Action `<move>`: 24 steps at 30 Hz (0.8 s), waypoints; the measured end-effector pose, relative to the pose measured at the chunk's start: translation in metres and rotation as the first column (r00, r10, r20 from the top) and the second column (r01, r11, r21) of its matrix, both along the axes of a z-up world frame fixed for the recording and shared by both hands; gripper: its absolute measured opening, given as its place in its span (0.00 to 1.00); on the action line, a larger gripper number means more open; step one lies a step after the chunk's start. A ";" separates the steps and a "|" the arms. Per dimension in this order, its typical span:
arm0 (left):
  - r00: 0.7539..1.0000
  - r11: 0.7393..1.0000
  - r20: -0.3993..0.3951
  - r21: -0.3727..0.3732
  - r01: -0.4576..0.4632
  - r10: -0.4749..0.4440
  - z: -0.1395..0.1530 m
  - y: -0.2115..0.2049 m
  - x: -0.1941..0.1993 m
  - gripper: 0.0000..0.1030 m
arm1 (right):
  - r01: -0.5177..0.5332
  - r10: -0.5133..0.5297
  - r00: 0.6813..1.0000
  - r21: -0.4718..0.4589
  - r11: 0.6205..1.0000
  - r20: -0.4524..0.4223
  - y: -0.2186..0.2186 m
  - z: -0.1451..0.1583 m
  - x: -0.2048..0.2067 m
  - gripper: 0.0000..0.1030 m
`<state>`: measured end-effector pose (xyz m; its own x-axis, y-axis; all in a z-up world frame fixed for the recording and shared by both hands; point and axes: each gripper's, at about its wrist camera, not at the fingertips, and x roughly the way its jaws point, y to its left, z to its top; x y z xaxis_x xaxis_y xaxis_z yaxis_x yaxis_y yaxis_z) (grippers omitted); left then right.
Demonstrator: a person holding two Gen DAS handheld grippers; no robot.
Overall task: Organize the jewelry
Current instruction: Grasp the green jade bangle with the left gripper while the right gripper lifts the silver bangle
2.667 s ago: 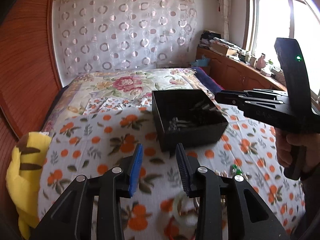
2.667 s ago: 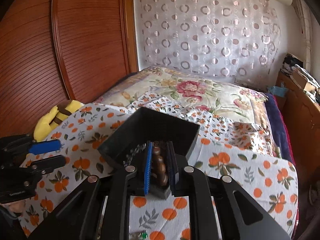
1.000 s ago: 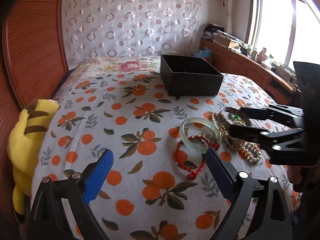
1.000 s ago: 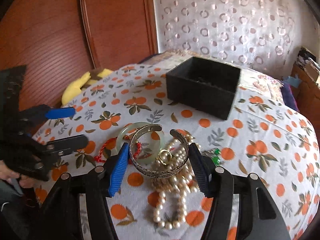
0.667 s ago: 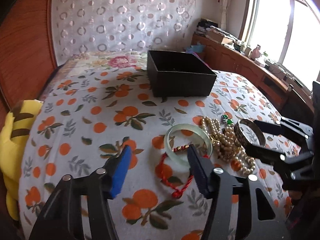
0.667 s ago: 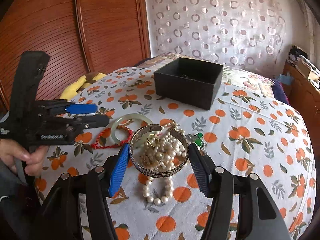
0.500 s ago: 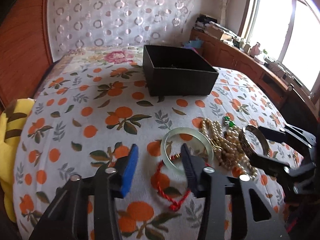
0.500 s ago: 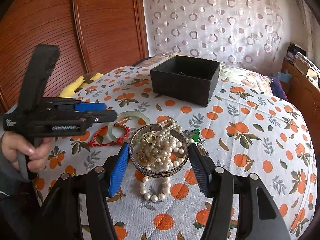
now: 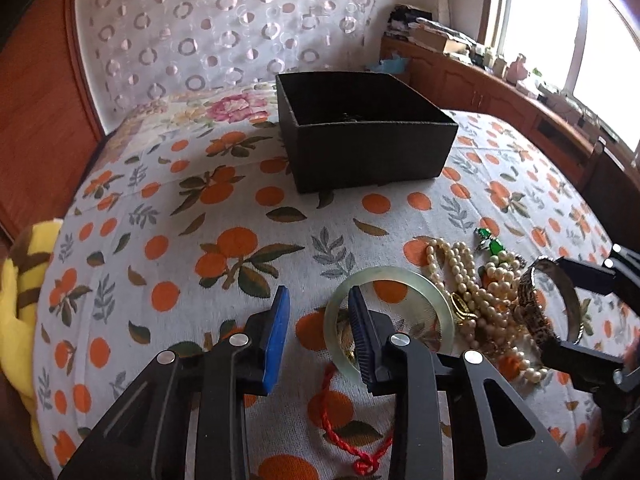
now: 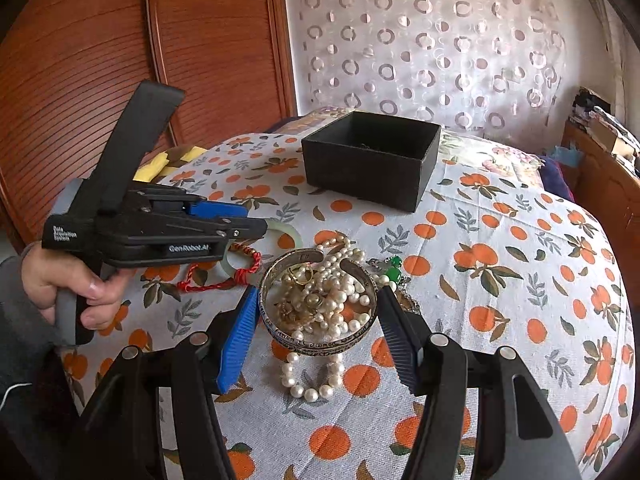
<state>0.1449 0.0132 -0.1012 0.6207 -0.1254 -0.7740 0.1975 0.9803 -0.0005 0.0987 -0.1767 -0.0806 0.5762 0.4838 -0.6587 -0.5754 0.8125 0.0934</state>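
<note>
Daylight pours in from the window, which is blown out to white glare in the left wrist view. The bedspread is evenly lit with soft, faint shadows. Both fisheye views bend strongly at the edges, with dark vignetted corners. Focus is mostly sharp.

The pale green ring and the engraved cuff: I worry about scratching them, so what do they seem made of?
Pale green ring: translucent, glossy, likely jade or glass. Engraved open cuff: silvery metal, seemingly polished, judging by its reflective band and stamped lettering; the exact alloy cannot be told.
</note>
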 end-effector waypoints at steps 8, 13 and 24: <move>0.999 1.000 0.025 0.001 0.028 -0.028 0.004 -0.005 -0.008 0.07 | 0.002 -0.002 1.000 0.008 1.000 -0.006 -0.001 0.000 0.001 0.61; 0.998 0.999 0.068 -0.035 -0.001 0.004 0.015 0.000 -0.020 0.07 | 0.002 -0.002 1.000 0.000 1.000 0.000 -0.001 0.000 0.001 0.61; 0.982 0.995 0.178 -0.089 -0.048 0.063 0.053 0.012 -0.029 0.07 | 0.012 -0.011 0.999 -0.027 1.000 0.047 0.001 0.016 0.012 0.61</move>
<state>0.1156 0.0252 -0.0481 0.7569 -0.1468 -0.6369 0.1473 0.9877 -0.0526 0.1112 -0.1756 -0.0648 0.6121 0.4593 -0.6437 -0.5695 0.8208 0.0442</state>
